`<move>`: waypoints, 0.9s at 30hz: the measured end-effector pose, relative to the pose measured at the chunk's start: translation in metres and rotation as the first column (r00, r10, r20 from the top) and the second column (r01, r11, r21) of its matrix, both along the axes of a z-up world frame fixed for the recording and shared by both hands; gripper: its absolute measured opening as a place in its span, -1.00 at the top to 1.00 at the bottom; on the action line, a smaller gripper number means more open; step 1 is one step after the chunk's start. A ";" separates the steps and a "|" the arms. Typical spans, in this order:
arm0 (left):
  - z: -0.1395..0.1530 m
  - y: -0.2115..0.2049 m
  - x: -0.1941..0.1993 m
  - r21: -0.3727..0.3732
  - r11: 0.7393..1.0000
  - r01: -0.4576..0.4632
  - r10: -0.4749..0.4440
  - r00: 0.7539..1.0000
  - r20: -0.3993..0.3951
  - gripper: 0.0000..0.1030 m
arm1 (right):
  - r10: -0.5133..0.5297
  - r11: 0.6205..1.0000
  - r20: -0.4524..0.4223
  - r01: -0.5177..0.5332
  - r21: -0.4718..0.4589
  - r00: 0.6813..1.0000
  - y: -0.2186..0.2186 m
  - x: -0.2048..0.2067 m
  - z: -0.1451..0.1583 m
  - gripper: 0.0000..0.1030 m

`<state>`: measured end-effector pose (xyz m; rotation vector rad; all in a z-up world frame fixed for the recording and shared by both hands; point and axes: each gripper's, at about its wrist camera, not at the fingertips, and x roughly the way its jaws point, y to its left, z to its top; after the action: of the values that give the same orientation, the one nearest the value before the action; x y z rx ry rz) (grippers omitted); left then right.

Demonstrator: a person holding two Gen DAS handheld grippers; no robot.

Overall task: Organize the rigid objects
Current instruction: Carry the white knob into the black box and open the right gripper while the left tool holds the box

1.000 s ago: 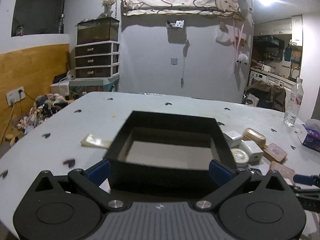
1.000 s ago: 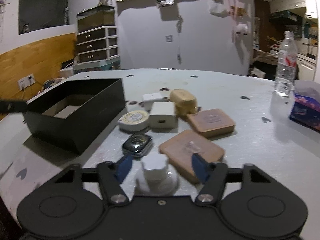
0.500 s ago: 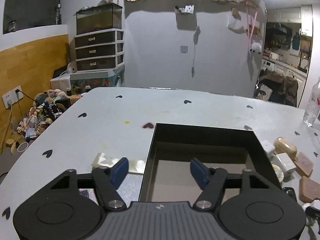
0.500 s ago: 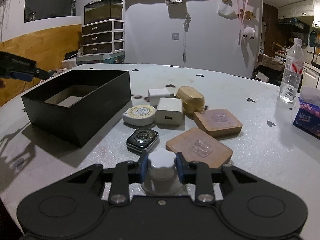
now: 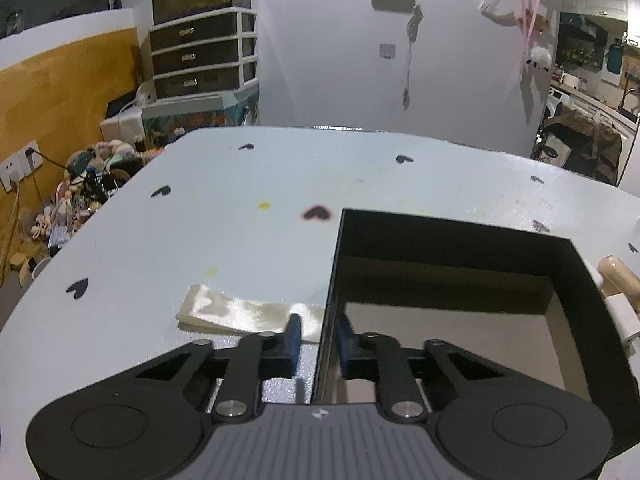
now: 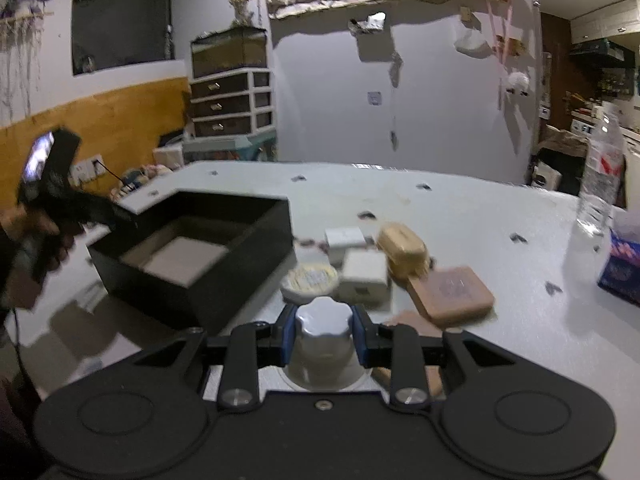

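Note:
An open black box (image 5: 452, 240) sits on the white table; it also shows in the right wrist view (image 6: 192, 248). My left gripper (image 5: 318, 338) is shut on the box's left wall, one finger inside and one outside. My right gripper (image 6: 324, 332) is shut on a white jar with a ridged lid (image 6: 323, 322) and holds it above the table. Beyond it lie a round tape measure (image 6: 310, 280), two white chargers (image 6: 364, 272), a tan case (image 6: 402, 246) and a brown square pad (image 6: 450, 290).
A folded cream cloth (image 5: 248, 314) lies left of the box. A water bottle (image 6: 602, 172) and a blue tissue pack (image 6: 622, 268) stand at the right. The other hand-held gripper (image 6: 52, 184) shows at the left. A drawer unit (image 5: 204, 56) stands beyond the table.
My left gripper moved to the box's left wall and closed on it. My right gripper closed on the white jar and lifted it off the table.

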<state>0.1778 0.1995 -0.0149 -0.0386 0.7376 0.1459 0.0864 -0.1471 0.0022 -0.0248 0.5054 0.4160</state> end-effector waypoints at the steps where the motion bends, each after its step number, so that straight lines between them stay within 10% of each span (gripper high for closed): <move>1: -0.001 0.001 0.000 -0.008 1.000 0.005 -0.005 1.000 -0.001 0.77 | 0.010 1.000 0.011 -0.010 0.000 1.000 0.004 0.004 0.006 0.41; 13: -0.002 -0.003 0.000 -0.001 1.000 0.022 -0.022 1.000 0.015 0.86 | 0.208 0.978 -0.024 -0.208 0.004 0.978 0.110 0.079 0.049 0.41; 27: -0.001 0.003 -0.007 -0.085 0.996 0.025 -0.023 0.999 0.024 0.89 | 0.255 0.956 -0.226 -0.280 -0.086 0.940 0.230 0.156 0.009 0.41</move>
<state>0.1709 0.2028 -0.0160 -0.1127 0.7211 0.0902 0.2423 0.0825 0.0112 -0.1652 0.7419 0.6601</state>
